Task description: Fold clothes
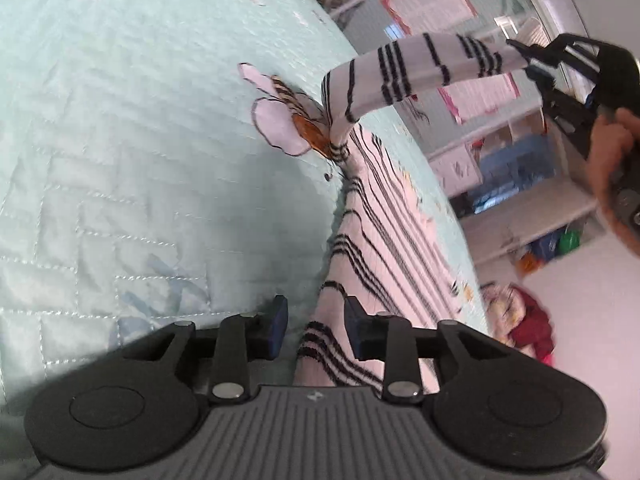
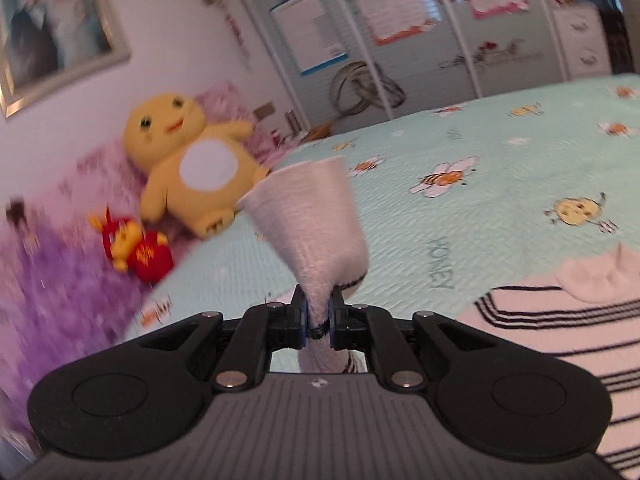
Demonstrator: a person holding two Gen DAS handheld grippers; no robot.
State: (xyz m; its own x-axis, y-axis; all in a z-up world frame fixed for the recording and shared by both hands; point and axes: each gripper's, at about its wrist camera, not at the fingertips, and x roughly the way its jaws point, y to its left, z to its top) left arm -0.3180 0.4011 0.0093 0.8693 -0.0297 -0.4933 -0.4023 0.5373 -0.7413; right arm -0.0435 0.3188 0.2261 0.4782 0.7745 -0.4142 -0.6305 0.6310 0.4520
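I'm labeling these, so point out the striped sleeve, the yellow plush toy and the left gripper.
striped sleeve (image 1: 416, 70), left wrist view, mid-span of lifted sleeve.
yellow plush toy (image 2: 206, 168), right wrist view, white belly.
left gripper (image 1: 316, 326), left wrist view, between fingertips.

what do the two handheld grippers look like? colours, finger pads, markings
Both match: the left gripper and right gripper have matte black linkage arms with silver pivot pins, dark blue finger pads, round black side housings and a ribbed grey body bearing a small white logo. No cables or sleeve visible.

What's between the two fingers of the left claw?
In the left wrist view, the left claw is open, and the edge of the striped sweater lies in the gap, with some mint bee quilt showing beside it.
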